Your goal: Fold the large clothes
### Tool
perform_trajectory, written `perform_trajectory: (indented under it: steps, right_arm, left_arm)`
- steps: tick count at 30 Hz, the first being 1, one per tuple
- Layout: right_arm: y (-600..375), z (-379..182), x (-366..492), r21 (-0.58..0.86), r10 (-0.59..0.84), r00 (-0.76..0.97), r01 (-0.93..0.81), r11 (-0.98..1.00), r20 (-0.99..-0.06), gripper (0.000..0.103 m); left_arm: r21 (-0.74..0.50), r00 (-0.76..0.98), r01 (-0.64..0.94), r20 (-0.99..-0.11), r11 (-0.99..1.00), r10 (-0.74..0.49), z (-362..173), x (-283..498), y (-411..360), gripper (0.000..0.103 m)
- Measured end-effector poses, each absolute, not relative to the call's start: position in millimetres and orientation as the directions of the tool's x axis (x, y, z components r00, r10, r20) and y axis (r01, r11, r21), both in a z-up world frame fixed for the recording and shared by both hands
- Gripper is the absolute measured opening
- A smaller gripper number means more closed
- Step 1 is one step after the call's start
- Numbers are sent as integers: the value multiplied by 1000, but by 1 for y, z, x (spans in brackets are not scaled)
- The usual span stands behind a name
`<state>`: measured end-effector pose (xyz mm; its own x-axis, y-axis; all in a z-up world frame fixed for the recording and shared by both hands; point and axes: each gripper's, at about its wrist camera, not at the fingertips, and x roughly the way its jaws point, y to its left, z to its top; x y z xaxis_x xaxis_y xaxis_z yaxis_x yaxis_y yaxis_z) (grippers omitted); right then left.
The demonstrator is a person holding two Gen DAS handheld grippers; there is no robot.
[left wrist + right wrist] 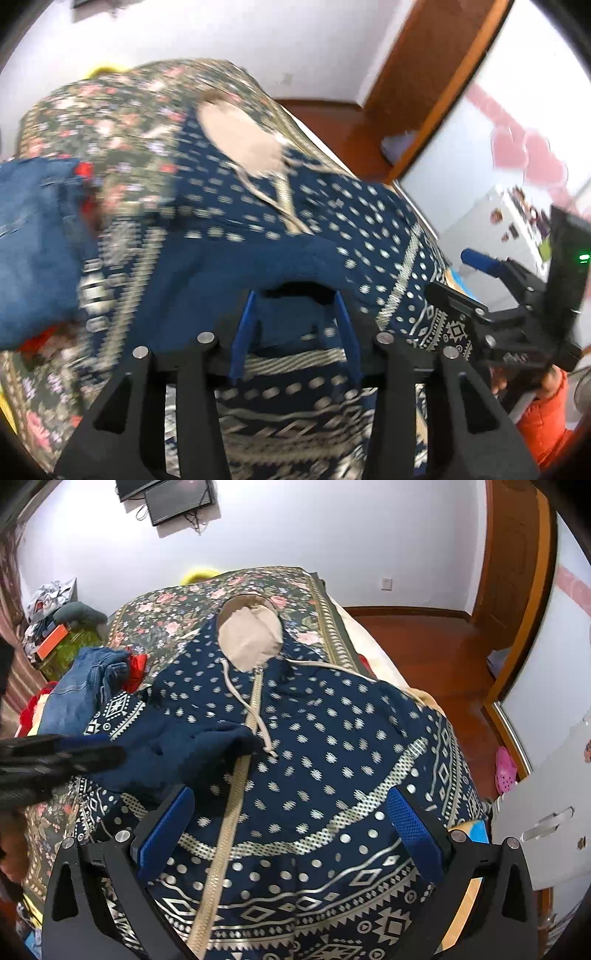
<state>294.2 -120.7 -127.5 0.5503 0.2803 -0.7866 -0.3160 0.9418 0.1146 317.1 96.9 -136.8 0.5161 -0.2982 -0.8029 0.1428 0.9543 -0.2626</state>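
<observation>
Navy patterned zip-front hoodie with a beige-lined hood lies spread, front up, on the floral-covered bed.
Ahead of the right hand-held gripper, whose blue pads stand wide apart above the hem, runs the beige zipper. The left hand-held gripper is partly spread, a navy sleeve fold between its fingers, not visibly pinched. Folded blue jeans lie far to its left.

No text, label, brand or number can be read in either view. The navy hooded garment with a cream zip bears only woven dots, diamonds and zigzags, not letters. The small pictures on the white cabinet are too blurred to read.
</observation>
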Motion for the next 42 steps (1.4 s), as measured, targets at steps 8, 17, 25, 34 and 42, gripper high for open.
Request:
perform_trajectory:
  steps: [8, 17, 25, 34, 42]
  right_arm:
    - [-67, -138, 297, 81, 310, 490, -434, 897, -814, 103]
    - [-12, -176, 326, -31, 219, 428, -505, 862, -877, 99]
    - [1, -186, 344, -107, 170, 453, -523, 846, -875, 49]
    - [-18, -151, 351, -39, 274, 530, -504, 863, -803, 12]
    - [-57, -108, 356, 54, 331, 601, -430, 901, -728, 11]
  left_arm:
    - [-125, 582, -58, -811, 990, -68, -141, 268, 195, 53]
    - [-158, 486, -145, -871, 977, -69, -205, 249, 239, 53]
    - [-199, 460, -215, -884, 956, -81, -239, 275, 241, 53]
    - [-173, 465, -266, -885, 948, -31, -254, 286, 242, 58]
    - [-210, 471, -315, -881, 926, -40, -258, 281, 252, 68]
